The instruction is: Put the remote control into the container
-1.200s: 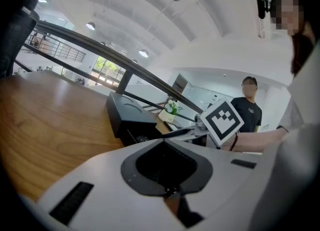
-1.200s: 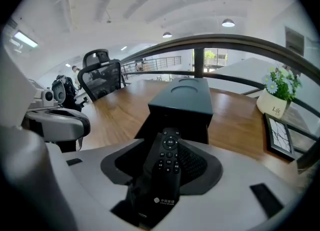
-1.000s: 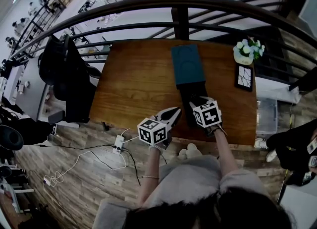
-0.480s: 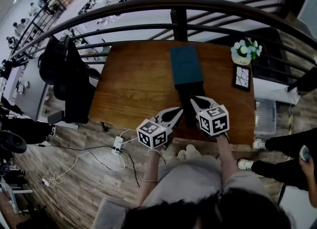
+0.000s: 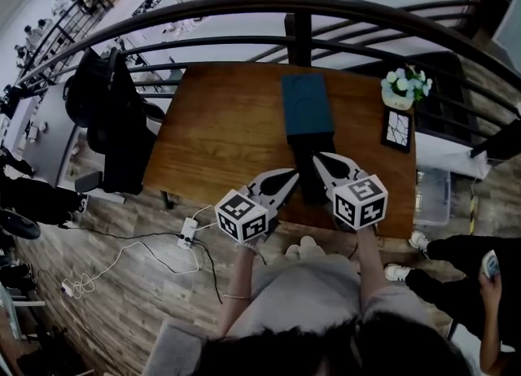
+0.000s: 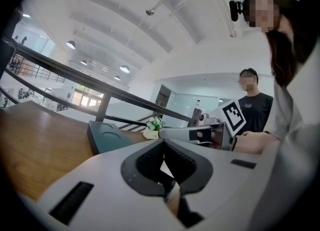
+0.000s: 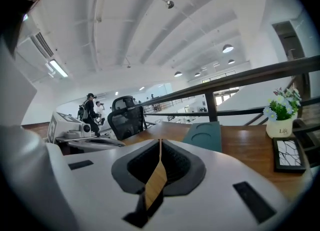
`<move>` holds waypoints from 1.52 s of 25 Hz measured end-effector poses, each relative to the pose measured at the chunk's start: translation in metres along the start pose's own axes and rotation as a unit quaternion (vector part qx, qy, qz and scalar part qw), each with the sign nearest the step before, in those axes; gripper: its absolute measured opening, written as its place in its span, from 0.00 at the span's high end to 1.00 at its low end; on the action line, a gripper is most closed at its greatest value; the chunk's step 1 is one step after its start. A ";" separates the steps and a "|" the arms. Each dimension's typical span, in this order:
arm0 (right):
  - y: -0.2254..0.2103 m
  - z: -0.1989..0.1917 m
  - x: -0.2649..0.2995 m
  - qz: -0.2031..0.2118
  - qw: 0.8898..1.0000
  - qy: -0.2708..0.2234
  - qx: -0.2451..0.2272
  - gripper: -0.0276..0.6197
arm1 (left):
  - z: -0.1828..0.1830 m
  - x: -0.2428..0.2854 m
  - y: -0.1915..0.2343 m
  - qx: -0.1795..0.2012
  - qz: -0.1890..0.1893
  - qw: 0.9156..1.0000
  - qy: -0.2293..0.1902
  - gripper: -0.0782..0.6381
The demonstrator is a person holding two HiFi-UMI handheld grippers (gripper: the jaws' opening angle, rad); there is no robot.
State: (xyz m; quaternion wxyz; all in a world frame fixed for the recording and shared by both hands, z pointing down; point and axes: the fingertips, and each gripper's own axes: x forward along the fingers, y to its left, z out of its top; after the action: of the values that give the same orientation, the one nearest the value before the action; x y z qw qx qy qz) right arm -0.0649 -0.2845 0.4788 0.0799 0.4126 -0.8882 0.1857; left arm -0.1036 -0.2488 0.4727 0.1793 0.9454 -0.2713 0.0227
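Note:
A long black remote control (image 5: 310, 172) lies on the wooden table (image 5: 220, 138), just in front of the teal container (image 5: 308, 104). My left gripper (image 5: 291, 177) hovers at the remote's left side, shut. My right gripper (image 5: 321, 159) is at its right side, jaws together with nothing between them. The right gripper view shows the right gripper (image 7: 157, 170) shut, with only table wood through the thin slit and the teal container (image 7: 204, 135) ahead. In the left gripper view the left gripper (image 6: 165, 177) is shut and the container (image 6: 106, 136) sits ahead.
A small pot of flowers (image 5: 404, 86) and a dark picture frame (image 5: 400, 128) stand at the table's far right. A railing (image 5: 301, 37) runs behind the table. A black office chair (image 5: 110, 122) is at its left. A person in dark clothes (image 5: 476, 273) stands at the right.
My right gripper has drawn back toward me from above the remote and its jaws have closed. The left gripper has barely moved. The person at the right has shifted.

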 end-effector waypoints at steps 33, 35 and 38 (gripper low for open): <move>0.016 0.025 -0.036 0.023 0.997 -0.054 -0.046 0.91 | 0.025 0.000 -0.037 0.046 -0.024 0.999 -0.014 0.89; 0.015 0.023 -0.036 0.023 0.997 -0.053 -0.045 0.91 | 0.023 0.001 -0.038 0.046 -0.025 0.999 -0.011 0.89; 0.013 0.023 -0.038 0.024 0.997 -0.052 -0.045 0.91 | 0.023 0.004 -0.039 0.046 -0.028 0.999 -0.008 0.89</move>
State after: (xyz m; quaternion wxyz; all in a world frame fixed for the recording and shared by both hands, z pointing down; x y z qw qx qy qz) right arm -0.0506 -0.2592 0.4432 0.0476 0.3963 -0.9082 0.1258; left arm -0.0811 -0.2275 0.4391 0.1340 0.9599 -0.2452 0.0224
